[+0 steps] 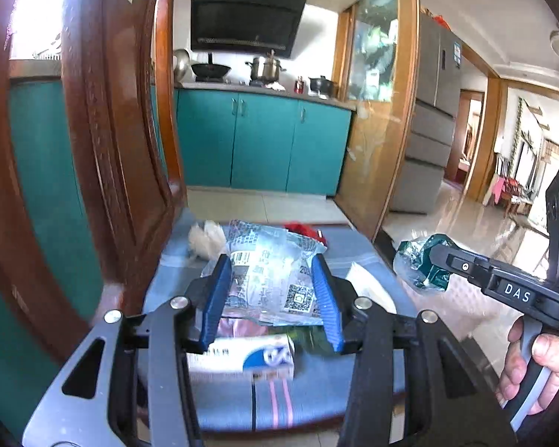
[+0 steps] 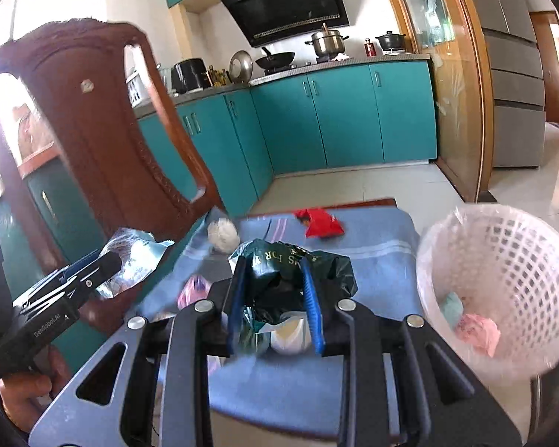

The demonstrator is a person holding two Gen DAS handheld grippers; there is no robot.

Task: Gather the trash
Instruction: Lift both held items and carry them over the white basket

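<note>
Right gripper (image 2: pixel 275 301) held the dark green bag (image 2: pixel 298 275) mid-frame; left gripper (image 1: pixel 272 298) held the clear wrapper (image 1: pixel 272 272). Basket (image 2: pixel 503 260) at right held two scraps. Red wrapper (image 2: pixel 320 223), tissue ball (image 2: pixel 223 236), box (image 1: pixel 249 357) remained on the cushion (image 2: pixel 384 264).

Dark green wrapper (image 2: pixel 298 279) with gold lettering, red wrapper (image 2: pixel 320 223), blue striped cushion (image 2: pixel 372 260), white lattice basket (image 2: pixel 503 260), teal cabinets (image 2: pixel 354 119).

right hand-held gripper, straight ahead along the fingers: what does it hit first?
Likely the crumpled white wad or the blue cushion under it. The right hand-held gripper is shut on the dark green bag, which hides the direct line; depth is unclear. The basket sits off to its right.
</note>
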